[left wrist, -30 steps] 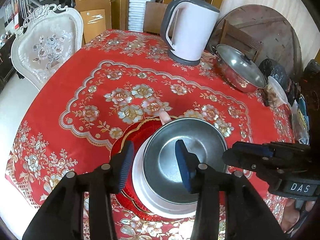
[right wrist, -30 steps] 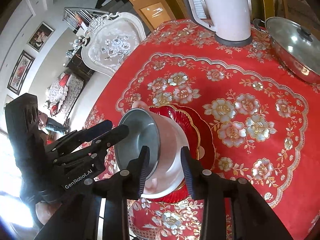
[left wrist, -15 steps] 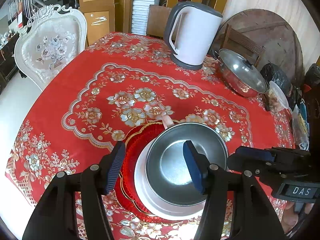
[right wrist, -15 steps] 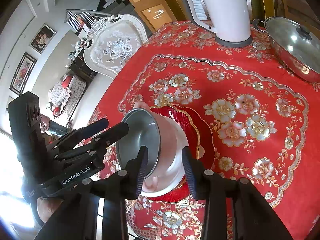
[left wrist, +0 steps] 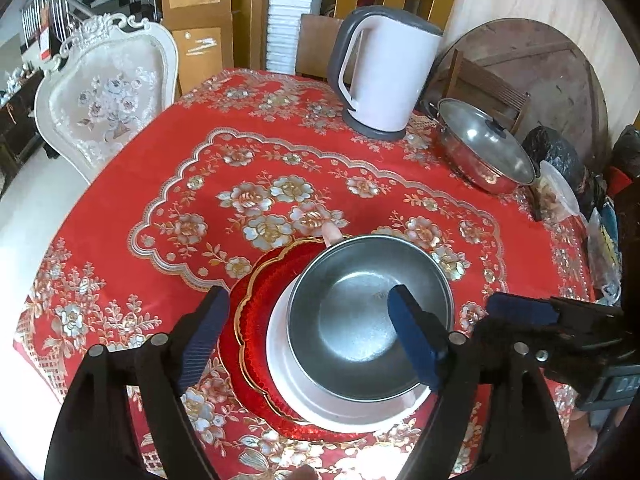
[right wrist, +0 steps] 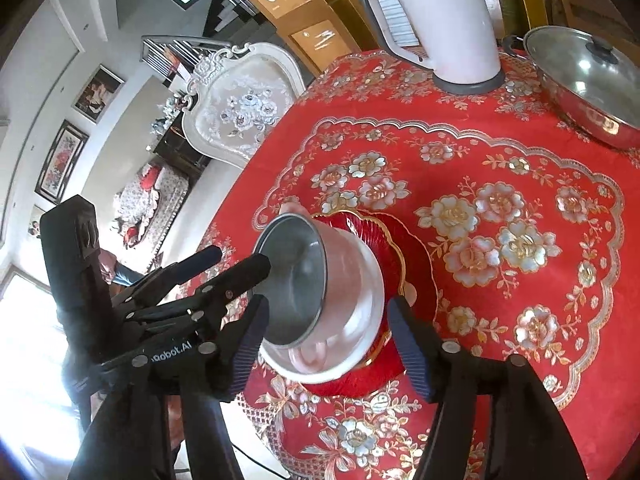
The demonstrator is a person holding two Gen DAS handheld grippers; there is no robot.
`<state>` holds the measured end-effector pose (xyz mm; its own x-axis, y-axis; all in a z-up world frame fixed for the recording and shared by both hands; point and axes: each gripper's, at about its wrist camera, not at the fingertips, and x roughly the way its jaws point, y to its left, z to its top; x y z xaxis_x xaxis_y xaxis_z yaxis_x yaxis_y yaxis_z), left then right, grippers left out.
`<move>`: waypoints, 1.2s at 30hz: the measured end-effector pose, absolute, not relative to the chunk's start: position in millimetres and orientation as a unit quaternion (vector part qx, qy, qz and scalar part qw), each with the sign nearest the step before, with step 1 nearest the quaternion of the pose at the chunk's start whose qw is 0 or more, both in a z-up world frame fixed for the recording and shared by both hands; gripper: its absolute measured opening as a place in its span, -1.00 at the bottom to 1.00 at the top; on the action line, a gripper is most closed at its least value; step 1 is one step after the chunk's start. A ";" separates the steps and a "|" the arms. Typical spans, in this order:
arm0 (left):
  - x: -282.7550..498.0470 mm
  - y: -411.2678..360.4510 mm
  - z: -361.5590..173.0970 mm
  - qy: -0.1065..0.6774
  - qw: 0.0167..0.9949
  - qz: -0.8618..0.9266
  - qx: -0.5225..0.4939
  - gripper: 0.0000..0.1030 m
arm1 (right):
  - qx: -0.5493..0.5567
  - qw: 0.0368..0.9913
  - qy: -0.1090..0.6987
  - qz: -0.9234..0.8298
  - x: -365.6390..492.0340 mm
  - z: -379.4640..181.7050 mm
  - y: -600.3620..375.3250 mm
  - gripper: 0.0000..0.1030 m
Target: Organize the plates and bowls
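Here, steel bowl (left wrist: 368, 320) nested in white bowl (left wrist: 340, 408), between open left hand-held gripper (left wrist: 308, 336) fingers

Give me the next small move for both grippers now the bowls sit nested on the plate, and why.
Probably lift both clear. The steel bowl sits nested in the white bowl, which rests on the red plate, so the stack looks finished. The left gripper and right gripper both stand open around it, holding nothing. Rising straight up should avoid clipping the rims.

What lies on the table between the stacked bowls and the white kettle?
Only bare red tablecloth separates the steel bowl from the kettle; the left wrist view shows it best.
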<state>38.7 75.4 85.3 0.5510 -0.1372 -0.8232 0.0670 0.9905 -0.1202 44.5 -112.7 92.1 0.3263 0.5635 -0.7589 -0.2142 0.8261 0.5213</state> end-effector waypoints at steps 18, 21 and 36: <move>-41.6 67.3 90.1 0.355 0.935 -0.013 -0.009 0.95 | 0.082 0.827 0.490 0.265 -27.5 88.2 -113.0 0.56; -47.7 71.2 85.6 0.350 0.937 -0.007 -0.025 1.00 | 0.084 0.827 0.491 0.262 -29.1 86.6 -119.1 0.56; -65.9 64.2 66.7 0.372 0.927 -0.007 -0.040 1.00 | 0.073 0.819 0.504 0.266 -29.5 70.6 -118.2 0.56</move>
